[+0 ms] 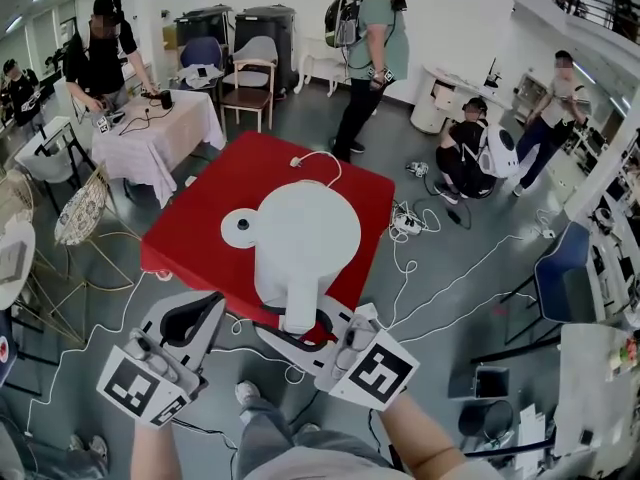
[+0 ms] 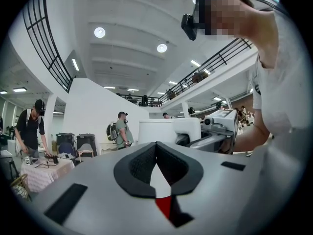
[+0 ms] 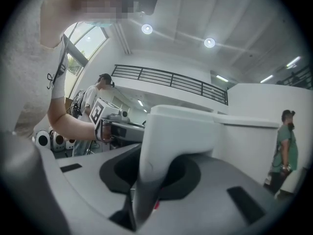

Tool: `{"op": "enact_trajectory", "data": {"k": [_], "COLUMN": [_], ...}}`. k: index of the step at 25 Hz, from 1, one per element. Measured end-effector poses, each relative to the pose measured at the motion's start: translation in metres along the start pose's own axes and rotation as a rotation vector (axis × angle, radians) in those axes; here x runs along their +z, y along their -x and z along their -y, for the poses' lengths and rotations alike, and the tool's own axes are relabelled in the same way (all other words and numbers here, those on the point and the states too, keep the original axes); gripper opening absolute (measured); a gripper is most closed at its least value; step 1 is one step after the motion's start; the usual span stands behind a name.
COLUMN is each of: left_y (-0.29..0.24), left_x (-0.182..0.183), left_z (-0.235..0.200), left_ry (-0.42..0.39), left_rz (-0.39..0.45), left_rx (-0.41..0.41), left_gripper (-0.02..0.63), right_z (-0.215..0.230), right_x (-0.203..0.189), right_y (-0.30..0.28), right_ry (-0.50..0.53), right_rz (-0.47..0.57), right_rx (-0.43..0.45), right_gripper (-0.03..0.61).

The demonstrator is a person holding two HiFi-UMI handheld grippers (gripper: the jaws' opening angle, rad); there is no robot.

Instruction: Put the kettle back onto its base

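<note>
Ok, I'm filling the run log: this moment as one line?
right gripper shut on kettle handle | left gripper shut, empty | base bare, beside kettle

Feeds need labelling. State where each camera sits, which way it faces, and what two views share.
Head view: on the person's head, facing steeply down at red table, base, kettle; forearms, left gripper, right gripper show.
Left gripper view: on that gripper, facing across the hall past its shut jaws; torso at right.
Right gripper view: on that gripper, facing along jaws clamped on the kettle's handle; arm at left.
Shared: both gripper views show the kettle.
</note>
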State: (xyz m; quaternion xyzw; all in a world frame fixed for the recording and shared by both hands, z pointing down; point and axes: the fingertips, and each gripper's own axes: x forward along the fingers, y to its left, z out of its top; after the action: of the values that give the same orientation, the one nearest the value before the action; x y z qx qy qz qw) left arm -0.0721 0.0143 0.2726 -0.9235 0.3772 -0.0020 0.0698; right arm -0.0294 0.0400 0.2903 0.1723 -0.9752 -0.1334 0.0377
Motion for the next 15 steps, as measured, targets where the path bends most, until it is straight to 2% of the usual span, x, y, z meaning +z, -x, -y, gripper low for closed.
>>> {"op": "enact_trajectory", "data": {"k": [15], "left_y": [-0.027], "left_x": [-0.021], "left_z": [-0.122], "left_ry": [0.015], "left_rz": [0.001], "left_rx": [-0.095], "left_gripper": [0.011], "right_z": [0.078], "right_x": [-0.023], "right_y": [-0.104], "right_ry": [-0.038], "right_rz": [-0.020], "right_rx": [-0.104], "right_gripper": [0.084]}}
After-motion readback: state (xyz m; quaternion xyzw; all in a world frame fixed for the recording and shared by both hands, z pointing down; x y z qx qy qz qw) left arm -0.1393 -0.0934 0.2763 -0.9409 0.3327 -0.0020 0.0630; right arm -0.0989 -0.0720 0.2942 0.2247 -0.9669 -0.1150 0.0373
